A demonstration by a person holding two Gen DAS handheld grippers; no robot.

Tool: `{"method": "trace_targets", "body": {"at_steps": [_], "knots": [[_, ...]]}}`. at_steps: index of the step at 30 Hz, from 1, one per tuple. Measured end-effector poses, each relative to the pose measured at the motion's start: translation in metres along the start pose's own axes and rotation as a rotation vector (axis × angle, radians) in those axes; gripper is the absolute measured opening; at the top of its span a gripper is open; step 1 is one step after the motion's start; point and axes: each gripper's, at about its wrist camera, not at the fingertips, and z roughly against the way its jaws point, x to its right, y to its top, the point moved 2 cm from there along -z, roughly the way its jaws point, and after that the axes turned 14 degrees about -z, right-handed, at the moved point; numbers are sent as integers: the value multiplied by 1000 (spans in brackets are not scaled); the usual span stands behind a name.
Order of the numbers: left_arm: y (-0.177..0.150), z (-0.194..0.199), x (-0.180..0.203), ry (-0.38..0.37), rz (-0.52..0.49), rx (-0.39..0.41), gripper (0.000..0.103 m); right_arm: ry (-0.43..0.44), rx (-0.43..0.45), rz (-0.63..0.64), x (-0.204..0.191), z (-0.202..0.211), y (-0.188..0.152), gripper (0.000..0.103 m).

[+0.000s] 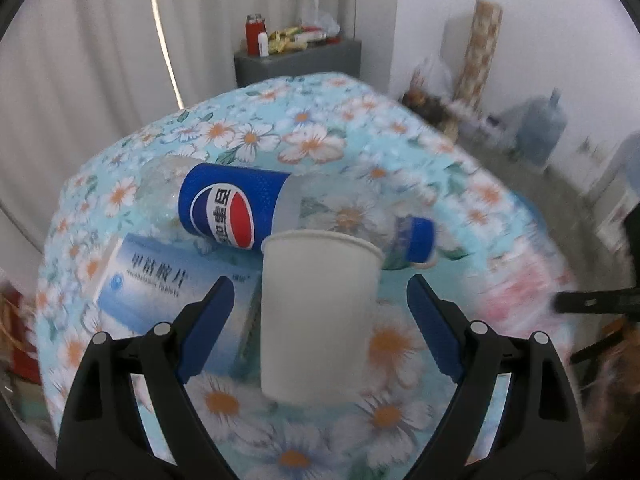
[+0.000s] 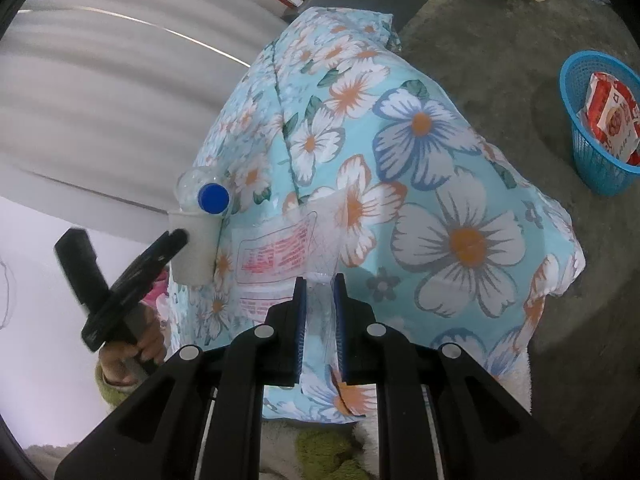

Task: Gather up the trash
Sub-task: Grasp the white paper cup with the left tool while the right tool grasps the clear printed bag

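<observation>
In the left wrist view a white paper cup [image 1: 318,312] stands upright on the floral tablecloth [image 1: 312,144], between the spread blue fingers of my left gripper [image 1: 320,284], which is open around it without touching. Behind it lie an empty Pepsi bottle [image 1: 236,208] with a blue cap and a blue-white medicine box [image 1: 160,288]. In the right wrist view my right gripper [image 2: 320,280] is shut on a clear plastic wrapper [image 2: 280,256] with red print, held over the table's edge. The cup [image 2: 192,252], the bottle cap [image 2: 214,199] and my left gripper [image 2: 176,240] show at left.
A blue mesh basket [image 2: 592,160] on the floor at right holds a red-and-white packet [image 2: 612,116]. A grey cabinet [image 1: 296,60] with a red flask and snacks stands behind the table. White curtains hang at left. Water jugs [image 1: 540,128] stand by the far wall.
</observation>
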Motion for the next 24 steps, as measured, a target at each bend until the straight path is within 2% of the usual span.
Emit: {"method": "trace_targets", "body": {"at_steps": [4, 7, 11, 14, 16, 19, 24], "knots": [[3, -10, 7, 47, -66, -33, 72, 8, 6, -10, 5, 5, 1, 13], [1, -9, 7, 32, -58, -27, 62, 13, 12, -16, 9, 8, 2, 13], [-3, 1, 4, 33, -23, 7, 61, 15, 13, -15, 10, 11, 2, 13], [-8, 19, 3, 6, 20, 85, 61, 14, 13, -13, 10, 11, 1, 13], [-13, 35, 2, -24, 65, 173, 61, 12, 11, -12, 9, 10, 1, 13], [-20, 49, 4, -49, 101, 264, 61, 8, 9, -10, 7, 9, 0, 13], [-40, 62, 9, -108, 169, 364, 61, 2, 10, -8, 5, 8, 0, 13]]}}
